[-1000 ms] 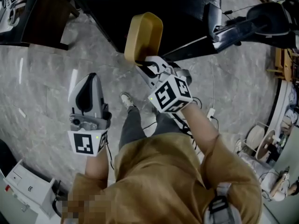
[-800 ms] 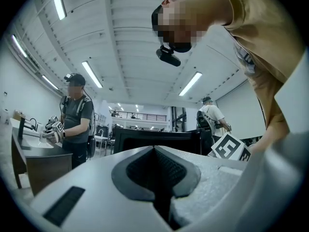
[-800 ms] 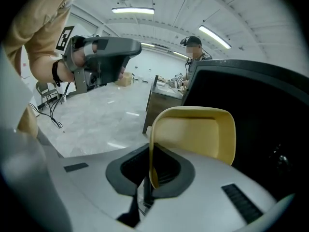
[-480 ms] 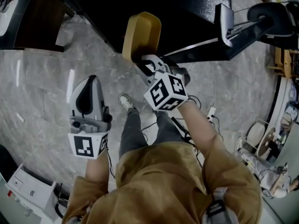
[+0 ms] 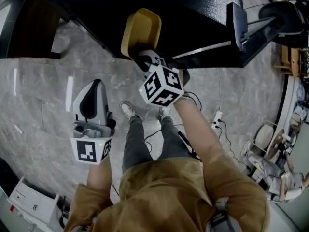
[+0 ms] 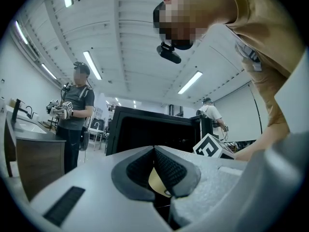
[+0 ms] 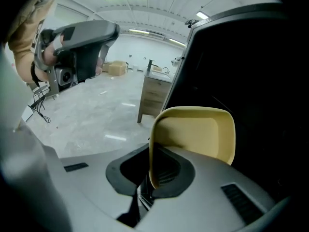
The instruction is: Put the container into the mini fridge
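Container (image 5: 141, 33) is hovering at the mini fridge's (image 5: 183, 8) open front, not yet inside, right gripper (image 5: 145, 59) pinching its rim, left gripper (image 5: 92, 86) pressed together, empty.

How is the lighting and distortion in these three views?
Head view: dim, with glare streaks on the floor and the mini fridge nearly black. Left gripper view: fisheye-bent, bright ceiling lights. Right gripper view: container well lit, fridge interior featureless black.

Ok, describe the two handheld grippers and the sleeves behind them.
The left gripper and right gripper have smooth light-grey shells with dark textured pads. Each carries a white cube with black square markers: left cube, right cube. The person's sleeves are mustard-brown.
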`<control>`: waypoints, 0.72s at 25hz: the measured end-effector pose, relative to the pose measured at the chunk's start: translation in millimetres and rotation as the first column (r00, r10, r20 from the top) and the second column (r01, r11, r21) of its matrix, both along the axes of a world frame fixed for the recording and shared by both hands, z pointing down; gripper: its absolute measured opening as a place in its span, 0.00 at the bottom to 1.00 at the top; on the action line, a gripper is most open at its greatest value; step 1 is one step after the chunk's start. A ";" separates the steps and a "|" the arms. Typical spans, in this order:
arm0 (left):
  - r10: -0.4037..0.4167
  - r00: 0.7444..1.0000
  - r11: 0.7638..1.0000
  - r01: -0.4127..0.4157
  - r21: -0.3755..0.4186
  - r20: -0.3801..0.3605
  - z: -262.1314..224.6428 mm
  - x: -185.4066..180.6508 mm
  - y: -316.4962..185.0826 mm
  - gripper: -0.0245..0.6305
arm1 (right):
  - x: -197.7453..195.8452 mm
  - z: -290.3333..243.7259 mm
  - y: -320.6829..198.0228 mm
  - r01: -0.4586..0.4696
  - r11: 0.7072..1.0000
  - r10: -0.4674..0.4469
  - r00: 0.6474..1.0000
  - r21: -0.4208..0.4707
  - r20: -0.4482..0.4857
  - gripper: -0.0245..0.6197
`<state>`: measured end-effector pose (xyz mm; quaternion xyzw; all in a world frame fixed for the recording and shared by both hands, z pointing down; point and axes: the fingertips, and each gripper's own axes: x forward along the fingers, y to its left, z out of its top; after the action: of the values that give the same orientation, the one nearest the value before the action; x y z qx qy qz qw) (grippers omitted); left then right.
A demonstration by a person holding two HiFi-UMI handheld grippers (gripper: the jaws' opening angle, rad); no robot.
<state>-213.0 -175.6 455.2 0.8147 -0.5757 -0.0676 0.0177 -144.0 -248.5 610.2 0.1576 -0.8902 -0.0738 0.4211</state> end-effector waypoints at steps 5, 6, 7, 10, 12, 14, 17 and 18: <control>0.003 1.000 1.000 -0.003 -0.011 -0.007 9.5 -1.3 -10.7 0.04 | -4.1 11.9 -17.2 -0.010 1.000 0.010 0.999 -0.010 -0.037 0.04; 0.008 1.000 1.000 -0.008 -0.011 -0.007 10.8 0.6 -12.2 0.04 | -4.8 13.6 -19.0 -0.011 1.000 0.011 0.999 -0.017 -0.041 0.04; 0.015 1.000 1.000 -0.015 -0.013 -0.004 13.0 2.4 -13.9 0.04 | -5.6 15.4 -21.1 -0.015 1.000 0.014 0.999 -0.023 -0.044 0.04; 0.027 1.000 1.000 -0.027 -0.016 0.002 21.9 3.4 -20.1 0.04 | -9.8 24.2 -28.9 -0.030 0.999 0.028 0.998 -0.037 -0.058 0.04; 0.034 0.999 0.999 -0.034 0.005 -0.008 21.1 3.4 -24.6 0.04 | -12.6 31.7 -32.1 -0.036 0.998 0.033 0.997 -0.044 -0.073 0.04; 0.040 0.999 0.999 -0.040 0.009 -0.011 21.6 4.4 -26.6 0.04 | -13.0 37.7 -33.0 -0.042 0.998 0.038 0.996 -0.050 -0.084 0.04; 0.060 0.998 0.998 -0.061 -0.011 -0.008 30.9 8.4 -32.2 0.04 | -11.2 46.0 -40.5 -0.058 0.997 0.053 0.994 -0.048 -0.099 0.04; 0.069 0.998 0.997 -0.069 -0.019 -0.005 36.1 8.9 -35.1 0.04 | -11.0 50.1 -44.7 -0.064 0.997 0.059 0.993 -0.046 -0.107 0.04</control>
<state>-204.1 -210.7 491.3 0.8337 -0.5478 -0.0633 0.0292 -155.0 -293.2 660.3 0.1704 -0.8629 -0.0469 0.4734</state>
